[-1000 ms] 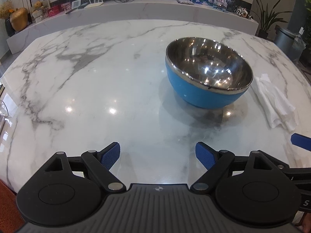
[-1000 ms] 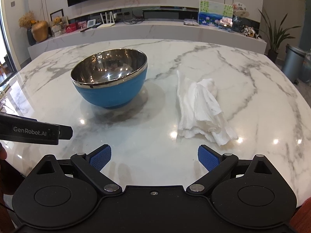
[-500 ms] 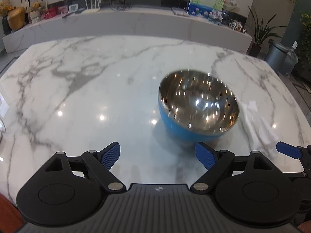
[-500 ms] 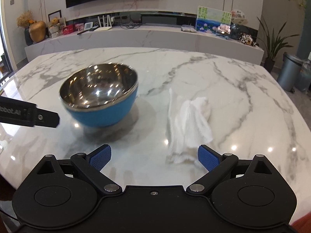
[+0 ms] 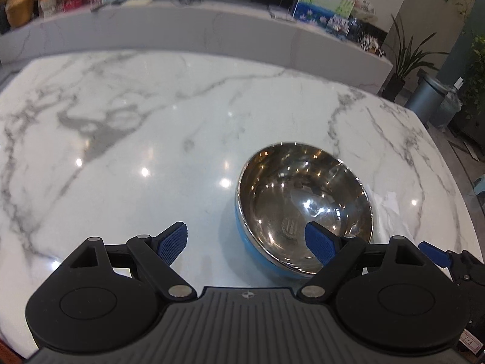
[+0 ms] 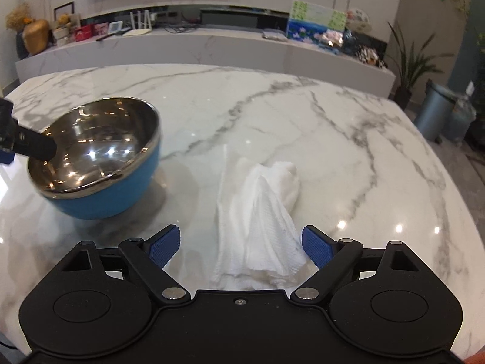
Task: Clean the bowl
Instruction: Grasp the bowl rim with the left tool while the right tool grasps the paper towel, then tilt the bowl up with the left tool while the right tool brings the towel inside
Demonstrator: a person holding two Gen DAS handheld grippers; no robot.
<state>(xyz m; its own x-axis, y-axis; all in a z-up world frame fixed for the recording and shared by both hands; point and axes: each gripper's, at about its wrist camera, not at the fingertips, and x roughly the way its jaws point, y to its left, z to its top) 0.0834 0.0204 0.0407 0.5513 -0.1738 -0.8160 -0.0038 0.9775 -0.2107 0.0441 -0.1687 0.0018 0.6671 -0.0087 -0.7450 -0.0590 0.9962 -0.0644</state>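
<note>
A bowl (image 5: 303, 200), blue outside and shiny steel inside, stands on the white marble table (image 5: 121, 151). My left gripper (image 5: 245, 242) is open; its right finger reaches over the bowl's near rim and its left finger is outside the bowl. The bowl also shows in the right wrist view (image 6: 97, 160), with a left gripper finger over its left rim. A crumpled white cloth (image 6: 260, 221) lies right of the bowl. My right gripper (image 6: 239, 247) is open, its fingers either side of the cloth's near end, just above it.
A long marble sideboard (image 6: 212, 45) with ornaments, a router and pictures stands behind the table. A grey bin (image 6: 439, 112) and potted plants (image 6: 412, 60) are at the far right. The table's rounded edge runs along the right.
Both grippers have moved forward and down. My left gripper's right finger now reaches over the bowl's rim. My right gripper now straddles the near end of the cloth.
</note>
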